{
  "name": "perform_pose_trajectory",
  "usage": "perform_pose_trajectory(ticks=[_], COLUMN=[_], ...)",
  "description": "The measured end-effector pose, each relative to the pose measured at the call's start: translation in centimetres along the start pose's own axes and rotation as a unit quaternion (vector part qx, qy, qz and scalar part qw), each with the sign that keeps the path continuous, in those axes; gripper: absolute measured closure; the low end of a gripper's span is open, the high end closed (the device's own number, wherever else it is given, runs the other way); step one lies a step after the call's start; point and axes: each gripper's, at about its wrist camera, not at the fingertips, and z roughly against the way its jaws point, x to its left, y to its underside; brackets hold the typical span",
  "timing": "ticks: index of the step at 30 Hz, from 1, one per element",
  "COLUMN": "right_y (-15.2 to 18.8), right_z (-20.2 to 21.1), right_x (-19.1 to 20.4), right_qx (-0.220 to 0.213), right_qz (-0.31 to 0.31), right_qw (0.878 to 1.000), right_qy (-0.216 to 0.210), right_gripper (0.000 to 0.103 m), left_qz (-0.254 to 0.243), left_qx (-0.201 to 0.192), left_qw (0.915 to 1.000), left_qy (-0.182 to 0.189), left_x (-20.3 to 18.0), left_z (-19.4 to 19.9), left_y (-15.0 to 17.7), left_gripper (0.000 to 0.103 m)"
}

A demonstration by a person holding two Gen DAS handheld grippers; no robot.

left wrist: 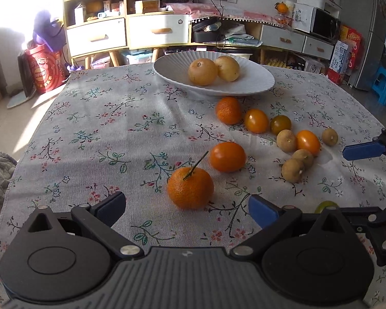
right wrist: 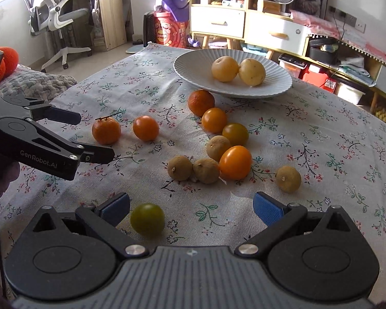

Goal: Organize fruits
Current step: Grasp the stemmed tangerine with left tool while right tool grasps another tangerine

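Observation:
A white ribbed plate (left wrist: 254,87) (right wrist: 193,74) at the table's far side holds two yellow round fruits (left wrist: 202,72) (right wrist: 225,68). Loose on the floral cloth lie mandarins, orange tomatoes, brown longans and a green tomato (right wrist: 147,220). My left gripper (left wrist: 187,207) is open, with a stemmed mandarin (left wrist: 190,191) (right wrist: 106,130) just ahead between its fingers. My right gripper (right wrist: 191,206) is open, the green tomato near its left finger. The left gripper also shows in the right wrist view (right wrist: 88,134).
A cluster of longans (right wrist: 180,168) and an orange tomato (right wrist: 235,162) lies ahead of the right gripper. Another mandarin (left wrist: 228,110) sits by the plate. Shelves, drawers and a fan stand behind the table. A grey cushion (right wrist: 36,83) lies at the left.

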Motion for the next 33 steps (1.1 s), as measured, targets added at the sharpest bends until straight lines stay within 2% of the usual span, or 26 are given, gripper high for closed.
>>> perform_pose_trajectory(ticks=[6,10,15,18,20,23,28,33], right_y=[-1.4,-2.6,-3.6,-4.1,-4.6,-5.4,-6.6,-7.2], right_z=[-0.1,-1.0,-2.3,-2.7,-3.1,-3.6,-4.6,-6.1], right_x=[0.2,0.0,-0.5,-0.7,-0.7,-0.9,-1.3,-1.5], right_qx=[-0.033,-0.051,-0.062,-0.065,-0.067,-0.069,-0.063,-0.049], right_qz=[0.0,0.002,-0.015,-0.019,-0.019,-0.029,-0.037,-0.037], right_qw=[0.999,0.999,0.998,0.998,0.997,0.997,0.997,0.998], right_qy=[-0.009,-0.005,0.002,0.008,0.013,0.016,0.004,0.003], right_gripper=[0.001,0.001,0.004,0.005,0.007,0.011,0.029,0.041], left_qz=[0.008,0.012,0.029,0.034,0.03,0.025,0.029,0.039], left_qx=[-0.023,-0.023,-0.023,-0.019,-0.014,-0.009,-0.006,-0.001], left_qw=[0.9997,0.9997,0.9993,0.9991,0.9993,0.9995,0.9994,0.9991], left_qy=[-0.003,-0.001,0.004,0.016,0.019,0.016,0.016,0.018], left_x=[-0.2,-0.1,0.5,0.7,0.5,0.3,0.4,0.6], left_z=[-0.1,-0.1,-0.2,-0.2,-0.3,-0.2,0.0,0.0], left_y=[0.0,0.0,-0.1,-0.3,-0.5,-0.7,-1.4,-1.9], left_gripper=[0.011,0.027,0.039,0.054,0.072,0.073,0.073,0.073])
